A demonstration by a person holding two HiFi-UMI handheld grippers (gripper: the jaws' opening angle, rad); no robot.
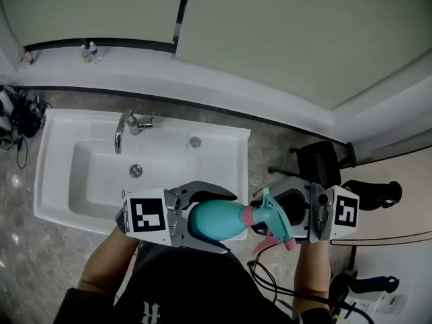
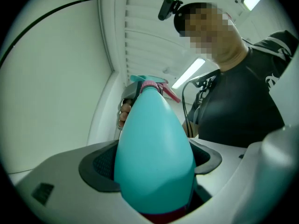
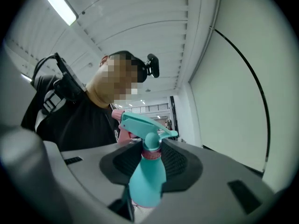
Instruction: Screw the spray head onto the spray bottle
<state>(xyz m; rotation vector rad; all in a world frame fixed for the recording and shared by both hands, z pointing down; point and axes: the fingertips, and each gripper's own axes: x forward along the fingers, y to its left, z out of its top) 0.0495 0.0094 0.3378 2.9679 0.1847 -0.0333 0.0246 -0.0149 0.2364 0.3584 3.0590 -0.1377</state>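
A teal spray bottle (image 1: 216, 220) lies level in front of me, its base toward my left. My left gripper (image 1: 229, 223) is shut on the bottle's wide body (image 2: 154, 157), with a dark pad on each side. The teal spray head (image 1: 275, 220) with its pink trigger sits at the bottle's neck, a pink collar at the join. My right gripper (image 1: 282, 220) is shut on the spray head (image 3: 142, 125); its dark pads flank the teal piece in the right gripper view. In the left gripper view the spray head (image 2: 148, 84) shows beyond the bottle's tip.
A white sink (image 1: 54, 181) with a chrome faucet (image 1: 125, 130) stands below and left of the grippers. A black chair (image 1: 324, 160) is at the right. Black cables (image 1: 270, 282) hang by my right arm. Small bottles (image 1: 91, 51) stand on the far ledge.
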